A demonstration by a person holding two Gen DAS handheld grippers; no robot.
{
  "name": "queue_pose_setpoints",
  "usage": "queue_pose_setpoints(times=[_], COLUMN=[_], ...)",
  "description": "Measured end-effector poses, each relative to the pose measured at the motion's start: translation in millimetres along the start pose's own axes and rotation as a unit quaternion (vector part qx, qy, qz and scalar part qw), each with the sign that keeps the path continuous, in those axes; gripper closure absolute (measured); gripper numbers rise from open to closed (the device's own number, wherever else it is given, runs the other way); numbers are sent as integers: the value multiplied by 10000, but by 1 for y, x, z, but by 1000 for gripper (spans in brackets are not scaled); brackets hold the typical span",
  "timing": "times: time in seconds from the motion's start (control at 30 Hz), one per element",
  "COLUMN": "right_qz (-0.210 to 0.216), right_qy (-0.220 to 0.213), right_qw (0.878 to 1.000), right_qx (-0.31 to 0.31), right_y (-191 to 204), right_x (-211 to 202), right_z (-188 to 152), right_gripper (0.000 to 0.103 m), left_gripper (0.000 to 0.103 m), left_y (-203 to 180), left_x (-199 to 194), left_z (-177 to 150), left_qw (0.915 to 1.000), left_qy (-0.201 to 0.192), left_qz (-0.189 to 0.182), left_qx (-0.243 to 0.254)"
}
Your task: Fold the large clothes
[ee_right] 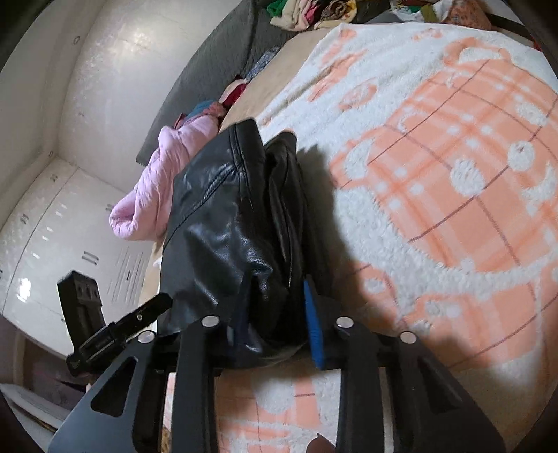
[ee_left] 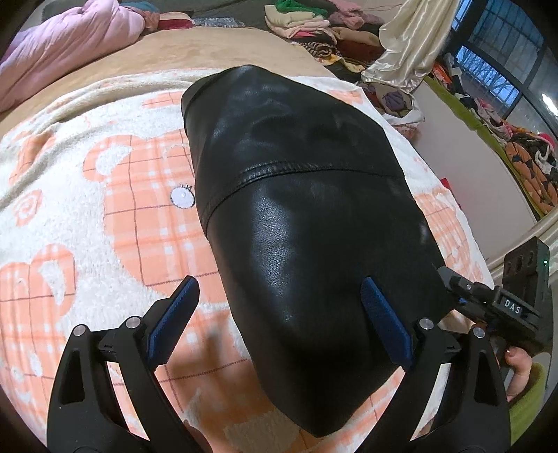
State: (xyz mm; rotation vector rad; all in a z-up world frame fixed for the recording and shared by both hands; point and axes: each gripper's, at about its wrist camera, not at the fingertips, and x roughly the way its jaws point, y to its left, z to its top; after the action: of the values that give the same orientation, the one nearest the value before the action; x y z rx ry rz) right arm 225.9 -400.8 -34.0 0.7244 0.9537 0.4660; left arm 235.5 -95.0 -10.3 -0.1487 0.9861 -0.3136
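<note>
A black leather garment (ee_left: 300, 209) is folded into a long bundle over an orange-and-white fleece blanket (ee_left: 104, 209). My left gripper (ee_left: 280, 299) is open, its blue-padded fingers spread, the right pad lying on the garment's near end and the left pad over the blanket. My right gripper (ee_right: 277, 306) is shut on the garment (ee_right: 230, 223), pinching its near edge between the blue pads and holding that end up off the blanket (ee_right: 453, 209). The right gripper also shows at the right edge of the left wrist view (ee_left: 464, 289), at the garment's side.
A pink quilted jacket (ee_left: 66, 52) lies at the far left of the bed. Piles of folded and loose clothes (ee_left: 307, 21) sit beyond the blanket. A cream satin cloth (ee_left: 408, 45) hangs at the right. White cabinets (ee_right: 52, 226) stand beside the bed.
</note>
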Motion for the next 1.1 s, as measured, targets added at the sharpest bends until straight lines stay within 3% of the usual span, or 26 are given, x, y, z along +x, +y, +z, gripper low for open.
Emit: queue_pose_setpoints(times=[0.1,0.23,0.3,0.37,0.5,0.53,0.7,0.77,0.9,1.1], right_qz=[-33,-725,-679,-759,-696,-812,-1143,-1304,-1491,-1584], right_qy=[51,9,14,-114,-546,-684,-1182,-1363,-1538,-1701], right_qw=[9996,9963,9970,9963,9946,9922,9764,9656,9505,9360], right_qx=[-269,-463,-361,-397,-546,-654,-1398,-1788,-2251,-2645], right_y=[13,18,14,14,21,26,58,73,91,109], right_x=[3,10,9,4,-17,-24,-53,-64,-75,-86], right_z=[-7,-10,-9,-9,-12,-15,-34,-48,-72,-100], right_gripper=[79,73,71,52,43,34,10,9,5,4], left_gripper=[16,16,16,16,16,16,15,10,10,9], left_y=[2,4,2,1,0,-1,-3,-5,-6,-7], left_x=[-3,3,1,-1,-9,-12,-29,-40,-56,-89], left_z=[-3,-6,-7,-9,-11,-12,-20,-25,-35,-63], left_qw=[10000,9999,10000,10000,10000,10000,9997,9994,9986,9957], left_qy=[-13,79,54,39,-9,-25,-182,-297,-454,-897], left_qz=[16,-41,-26,-28,-38,-53,-130,-190,-254,-204], left_qx=[12,-62,-41,-37,-23,-17,-28,-22,-42,-86])
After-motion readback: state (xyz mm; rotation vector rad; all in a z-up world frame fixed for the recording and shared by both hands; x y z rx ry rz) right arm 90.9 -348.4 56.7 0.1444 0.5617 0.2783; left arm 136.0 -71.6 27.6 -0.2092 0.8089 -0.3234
